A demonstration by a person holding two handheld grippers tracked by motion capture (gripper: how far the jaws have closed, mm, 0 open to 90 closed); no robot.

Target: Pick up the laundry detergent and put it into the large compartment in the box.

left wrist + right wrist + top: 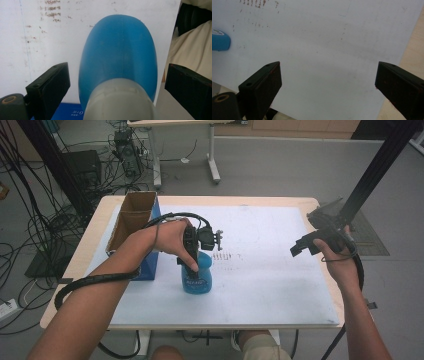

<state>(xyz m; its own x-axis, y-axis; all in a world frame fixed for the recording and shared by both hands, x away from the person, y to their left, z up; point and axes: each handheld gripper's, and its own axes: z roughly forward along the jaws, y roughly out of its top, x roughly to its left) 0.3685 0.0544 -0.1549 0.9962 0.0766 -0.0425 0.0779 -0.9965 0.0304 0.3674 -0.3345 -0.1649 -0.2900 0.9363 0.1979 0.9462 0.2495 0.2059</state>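
A blue plastic bottle [198, 279] with a whitish cap [120, 100] stands upright on the white sheet [270, 270] near the table's middle. My left gripper [192, 256] comes down on it from above. In the left gripper view the bottle [117, 52] sits between the two black jaws of that gripper [116, 86], with a gap on each side, so the jaws stand open around the cap. My right gripper [302, 248] hovers over the sheet's right side, open and empty [327, 81]. The bottle's edge [220, 40] shows at far left in the right gripper view.
An open cardboard box [131, 220] with a blue side [150, 262] stands just left of the bottle. The sheet carries small brown marks [224, 256]. A black frame post [370, 175] rises at the table's far right corner. Cables cover the floor on the left.
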